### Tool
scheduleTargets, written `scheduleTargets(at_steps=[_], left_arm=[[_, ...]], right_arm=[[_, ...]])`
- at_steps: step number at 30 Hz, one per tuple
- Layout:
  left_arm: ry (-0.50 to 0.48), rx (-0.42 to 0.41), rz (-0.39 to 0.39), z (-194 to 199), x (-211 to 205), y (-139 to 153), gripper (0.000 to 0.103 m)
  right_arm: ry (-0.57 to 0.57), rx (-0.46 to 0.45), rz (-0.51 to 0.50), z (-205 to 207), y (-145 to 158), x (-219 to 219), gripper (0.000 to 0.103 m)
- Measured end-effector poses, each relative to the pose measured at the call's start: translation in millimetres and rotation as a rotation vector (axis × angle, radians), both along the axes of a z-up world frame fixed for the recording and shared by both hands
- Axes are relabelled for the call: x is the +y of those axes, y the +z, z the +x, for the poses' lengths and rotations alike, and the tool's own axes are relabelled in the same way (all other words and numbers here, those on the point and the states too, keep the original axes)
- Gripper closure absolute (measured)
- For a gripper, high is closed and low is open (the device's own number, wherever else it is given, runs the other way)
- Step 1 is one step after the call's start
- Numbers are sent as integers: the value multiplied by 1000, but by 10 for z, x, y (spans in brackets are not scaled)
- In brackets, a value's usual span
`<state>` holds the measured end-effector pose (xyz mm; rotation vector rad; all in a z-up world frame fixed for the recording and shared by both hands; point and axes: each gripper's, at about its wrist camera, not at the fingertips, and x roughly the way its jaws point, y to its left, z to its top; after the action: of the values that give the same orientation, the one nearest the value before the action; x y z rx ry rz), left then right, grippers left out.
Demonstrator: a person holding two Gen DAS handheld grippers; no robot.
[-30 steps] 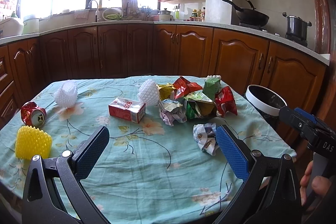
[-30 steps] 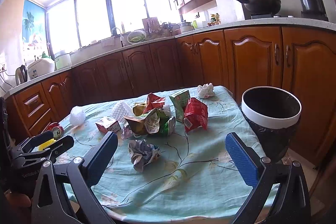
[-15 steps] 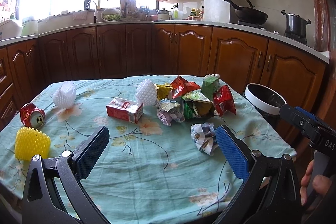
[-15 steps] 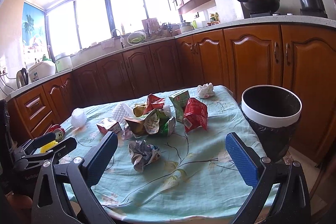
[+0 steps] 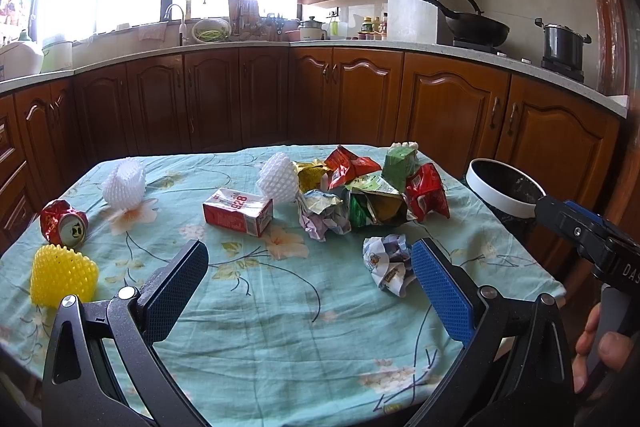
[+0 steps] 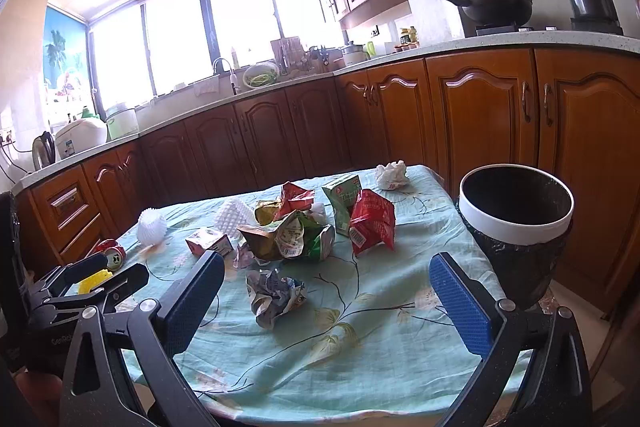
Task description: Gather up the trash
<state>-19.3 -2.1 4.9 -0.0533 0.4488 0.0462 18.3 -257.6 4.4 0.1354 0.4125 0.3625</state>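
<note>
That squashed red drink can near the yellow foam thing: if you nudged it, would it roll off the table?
Probably not far. The red can looks dented and crumpled, so it would likely wobble rather than roll cleanly. It lies near the tablecloth edge, though, so a push outward might drop it. It probably feels light and gives under a squeeze.

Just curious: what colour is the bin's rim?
White, above a black bag-lined body; clearest in the right wrist view.
</note>
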Motion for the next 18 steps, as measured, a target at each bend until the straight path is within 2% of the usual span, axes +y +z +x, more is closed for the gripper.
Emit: scheduleTargets(at_steps=[18], left_arm=[[-2,-4,5,6,-27,14,0]], right_arm=[[3,5,9,-11,-2,-31,0]])
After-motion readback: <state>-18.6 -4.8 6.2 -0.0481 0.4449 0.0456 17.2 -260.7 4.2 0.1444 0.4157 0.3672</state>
